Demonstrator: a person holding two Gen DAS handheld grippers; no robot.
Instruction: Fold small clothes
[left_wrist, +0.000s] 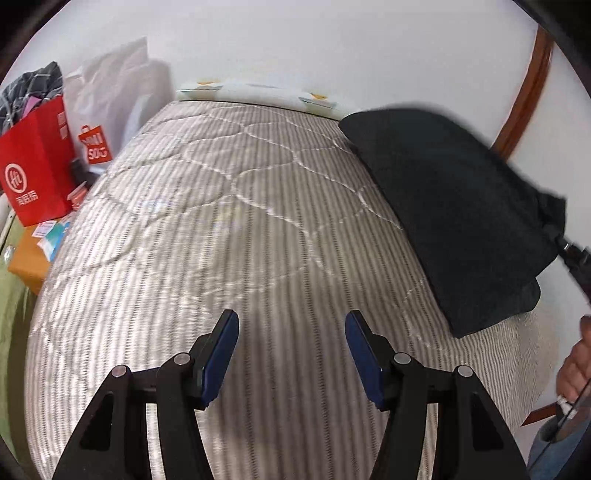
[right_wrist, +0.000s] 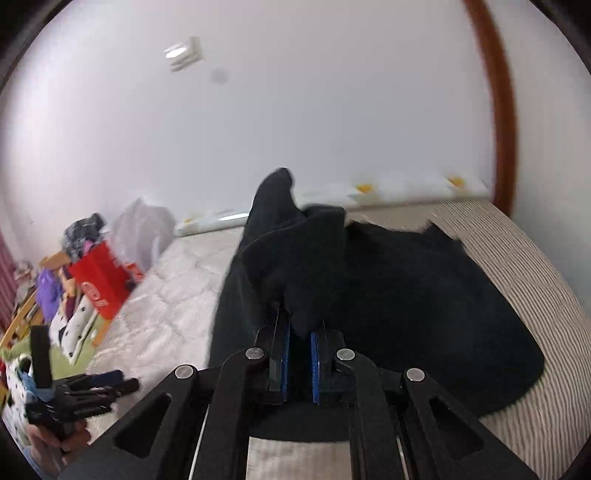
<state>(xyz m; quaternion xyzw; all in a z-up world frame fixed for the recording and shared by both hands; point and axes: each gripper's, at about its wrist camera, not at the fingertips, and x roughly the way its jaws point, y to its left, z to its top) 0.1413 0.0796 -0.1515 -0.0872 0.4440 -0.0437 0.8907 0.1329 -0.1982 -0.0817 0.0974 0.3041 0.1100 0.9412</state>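
Right wrist view, nearest first: my right gripper (right_wrist: 300, 332) fills the bottom centre, its blue pads pinched tight on a fold of the black garment (right_wrist: 406, 295), which bunches up into a peak just above the fingers. Beyond that the rest of the garment spreads flat over the right half of the striped quilted bed (right_wrist: 535, 266). At lower left a hand (right_wrist: 59, 439) grips the other tool. Farther off at mid left sit a red paper bag (right_wrist: 101, 280) and a heap of mixed clothes, then the white wall (right_wrist: 295, 110) and a brown door frame (right_wrist: 498, 110) at upper right.

Left wrist view: my left gripper (left_wrist: 291, 332) stands about half open at bottom centre, nothing between its pads, above bare bedding. The black garment lies at right of the frame, its right corner lifted at the right edge. The red bag and a white plastic bag (left_wrist: 114, 85) stand at upper left.
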